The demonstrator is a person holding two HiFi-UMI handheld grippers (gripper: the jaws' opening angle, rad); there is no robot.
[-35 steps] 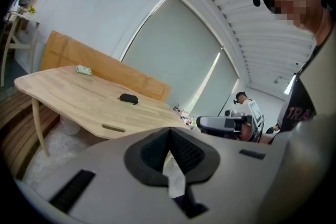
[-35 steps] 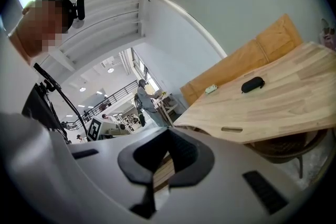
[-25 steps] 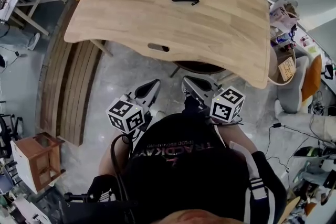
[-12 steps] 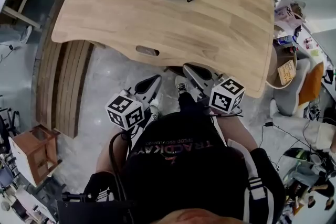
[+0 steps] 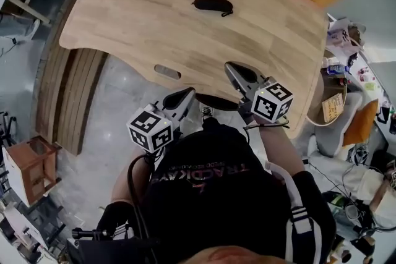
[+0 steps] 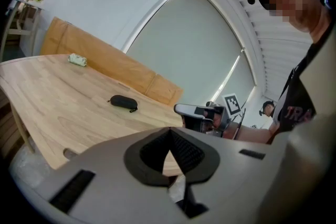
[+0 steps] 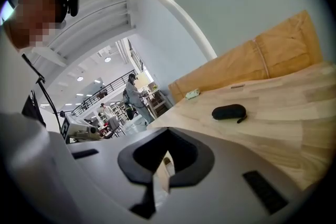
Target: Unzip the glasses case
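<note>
The left gripper point(image 5: 185, 96) and right gripper point(image 5: 234, 68) both have their fingers clenched together, with nothing between them. The black case point(image 5: 213, 5) lies zipped on the counter point(image 5: 142, 21), well ahead of both sets of fingers. The right fingers reach over the counter's near edge. The left fingers stop just short of it, above the floor point(image 5: 117, 108).

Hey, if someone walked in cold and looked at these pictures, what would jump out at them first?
First, the small black glasses case, lying alone and zipped shut near the middle of the big wooden table. Next, the two tools held out by the table's near edge: the left claw and the right claw, both shut and empty, well short of the case.
</note>
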